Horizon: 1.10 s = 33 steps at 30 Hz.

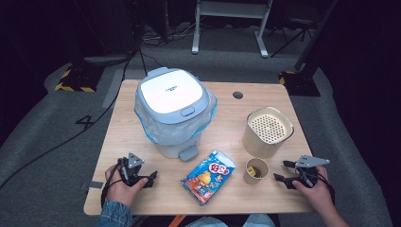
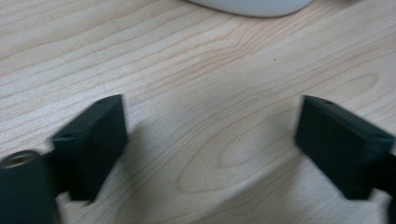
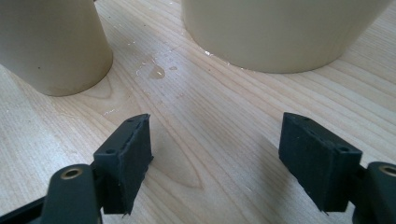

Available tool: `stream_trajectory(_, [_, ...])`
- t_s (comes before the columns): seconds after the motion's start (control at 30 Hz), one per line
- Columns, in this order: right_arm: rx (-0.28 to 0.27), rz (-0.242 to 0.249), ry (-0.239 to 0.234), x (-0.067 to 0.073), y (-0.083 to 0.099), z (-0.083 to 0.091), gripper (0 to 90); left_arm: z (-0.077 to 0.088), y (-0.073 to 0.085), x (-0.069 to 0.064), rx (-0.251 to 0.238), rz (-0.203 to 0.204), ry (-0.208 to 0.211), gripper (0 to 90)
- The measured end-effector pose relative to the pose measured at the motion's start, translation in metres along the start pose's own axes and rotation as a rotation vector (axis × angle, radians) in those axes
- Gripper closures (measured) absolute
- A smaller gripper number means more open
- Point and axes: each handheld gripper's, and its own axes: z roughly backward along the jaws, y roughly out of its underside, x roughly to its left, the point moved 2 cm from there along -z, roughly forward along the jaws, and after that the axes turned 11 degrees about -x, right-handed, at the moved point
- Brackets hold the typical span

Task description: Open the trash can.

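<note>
pale wood table, rectangular, grey floor around it. left gripper rests at 7 o'clock on the table, held in the left hand; jaws stand wide apart, bare wood between them in the left gripper view. right gripper rests at 5 o'clock in the right hand; jaws also wide apart, nothing between them.

small cup sits just at 9 o'clock of the right gripper, near but not touching; something yellowish inside, too small to tell. in the right gripper view it stands at 11 o'clock of the jaws. tall beige pot with perforated top stands just behind the cup; seen at 1 o'clock in the right gripper view. a few wet drops on the wood between cup and pot.

snack bag, blue and orange, lies flat at 6 o'clock between the two grippers. white bin, lid down, clear liner bunched round it, pedal facing the person, stands at 11 o'clock from table centre.
</note>
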Motion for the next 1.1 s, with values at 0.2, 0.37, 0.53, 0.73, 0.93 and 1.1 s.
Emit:
stream_trajectory(0.2, [0.0, 0.0, 0.0, 0.0, 0.0, 0.0, 25.8, 0.017, -0.013, -0.007, -0.023, 0.011, 0.067, 36.0])
stream_trajectory(0.37, [0.0, -0.001, 0.0, 0.0, 0.0, 0.0, 25.8, 0.024, -0.019, -0.011, -0.023, -0.042, 0.153, 47.3])
stream_trajectory(0.53, [0.0, -0.001, -0.001, 0.0, 0.0, 0.0, 25.7, 0.036, -0.028, -0.014, -0.064, -0.096, 0.204, 53.5])
stream_trajectory(0.73, [0.0, 0.0, 0.0, 0.0, 0.0, 0.0, 25.8, 0.053, -0.039, -0.014, -0.059, -0.168, 0.189, 52.8])
stream_trajectory(0.93, [0.0, -0.001, 0.0, 0.0, 0.0, 0.0, 25.8, 0.065, -0.053, -0.016, -0.124, -0.123, 0.268, 54.5])
stream_trajectory(1.1, [0.0, 0.0, 0.0, 0.0, 0.0, 0.0, 25.8, 0.074, -0.075, -0.023, -0.155, -0.145, 0.305, 60.3])
